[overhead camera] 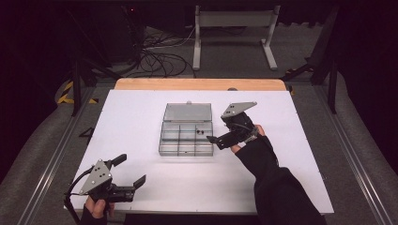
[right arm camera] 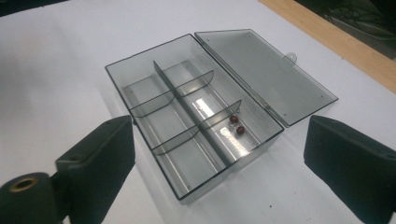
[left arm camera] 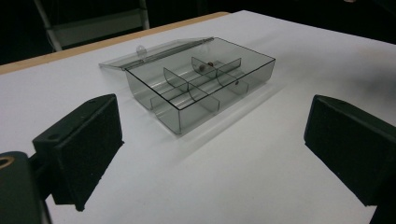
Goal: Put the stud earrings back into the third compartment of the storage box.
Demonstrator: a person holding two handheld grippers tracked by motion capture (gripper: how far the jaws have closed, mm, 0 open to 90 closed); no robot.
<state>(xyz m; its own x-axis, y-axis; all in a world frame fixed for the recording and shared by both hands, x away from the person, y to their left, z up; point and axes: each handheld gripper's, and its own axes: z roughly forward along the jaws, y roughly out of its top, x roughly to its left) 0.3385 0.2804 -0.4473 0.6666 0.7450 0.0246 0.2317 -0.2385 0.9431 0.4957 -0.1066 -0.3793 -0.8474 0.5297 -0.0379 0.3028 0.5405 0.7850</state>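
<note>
A clear box [overhead camera: 187,136] with its lid [overhead camera: 187,112] folded open to the far side sits mid-table [overhead camera: 141,108]. Two small red beads [right arm camera: 237,125] lie together in one of its right-hand compartments. The right gripper [overhead camera: 217,139] hovers just right of the box, jaws pointing left at it; they stand wide apart with nothing between them, and the beads lie ahead of and below the gap in the right gripper view. The left gripper [overhead camera: 131,171] is at the near left of the table, well apart from the box, jaws also wide and empty, with the box far ahead between them.
</note>
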